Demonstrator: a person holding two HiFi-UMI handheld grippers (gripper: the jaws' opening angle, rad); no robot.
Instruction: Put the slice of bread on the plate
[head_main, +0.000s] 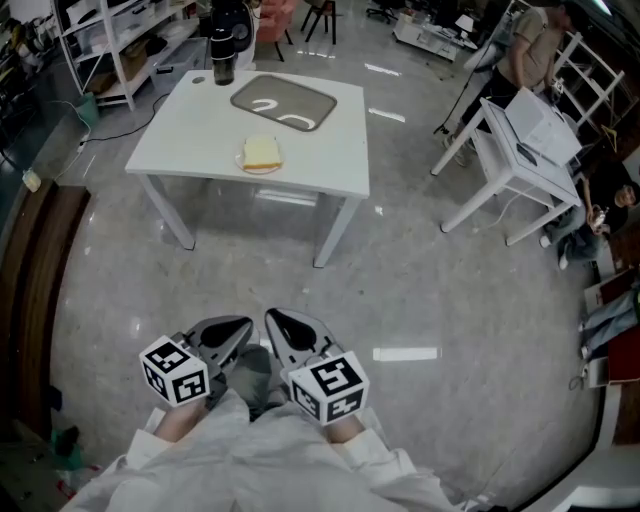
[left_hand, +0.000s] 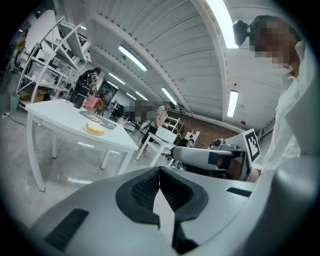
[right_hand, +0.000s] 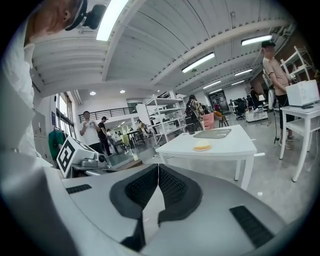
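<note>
The pale yellow slice of bread (head_main: 262, 151) is lying on the small round plate (head_main: 246, 165) on the white counter (head_main: 330, 150), well ahead of the left gripper (head_main: 225, 340) and right gripper (head_main: 288, 338), which are hanging side by side, fingers closed on nothing, neither clearly nearer.

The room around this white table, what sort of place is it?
Probably an open-plan lab or workshop, not a home: metal shelving racks loaded with gear, long strip lights on a bare ceiling, and several plain white tables on a polished floor.
</note>
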